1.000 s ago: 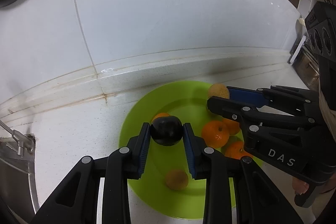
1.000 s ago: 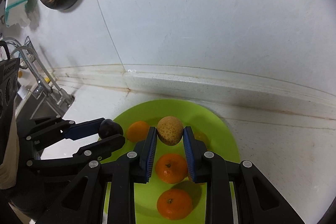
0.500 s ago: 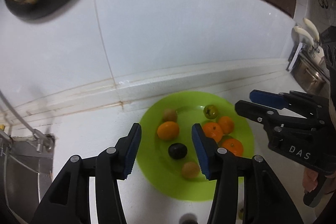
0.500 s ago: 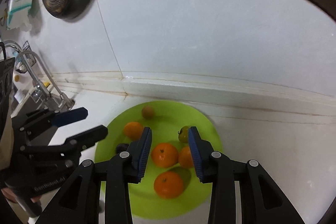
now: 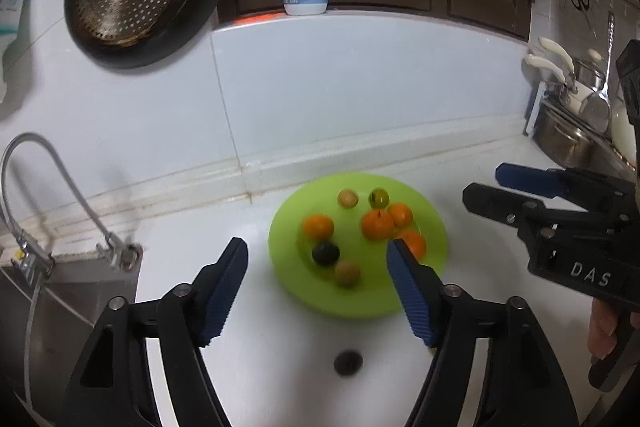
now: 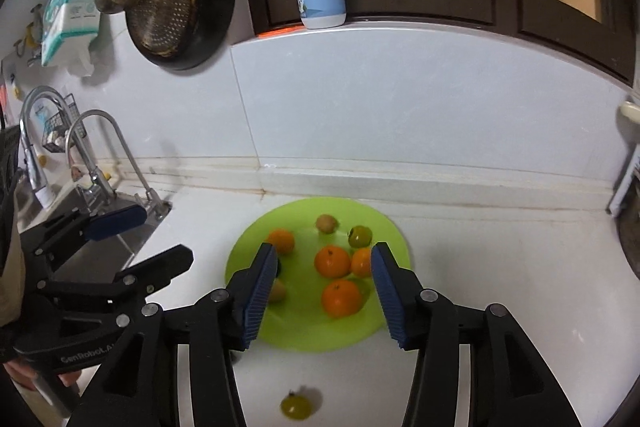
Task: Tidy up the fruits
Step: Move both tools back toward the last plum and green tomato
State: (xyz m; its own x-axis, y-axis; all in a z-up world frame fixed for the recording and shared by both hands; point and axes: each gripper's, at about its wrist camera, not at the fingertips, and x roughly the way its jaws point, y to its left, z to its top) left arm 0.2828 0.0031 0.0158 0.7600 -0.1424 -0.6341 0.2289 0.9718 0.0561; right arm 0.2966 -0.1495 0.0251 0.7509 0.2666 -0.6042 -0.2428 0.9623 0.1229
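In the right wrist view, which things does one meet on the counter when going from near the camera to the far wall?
Yellow-green fruit on the counter → nearest orange → larger orange → green fruit on the plate → brown fruit → far rim of the green plate.

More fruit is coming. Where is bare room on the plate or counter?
Plate: its near edge is bare; its centre and back are crowded with oranges. Counter right of the plate is bare. In front lies a green fruit.
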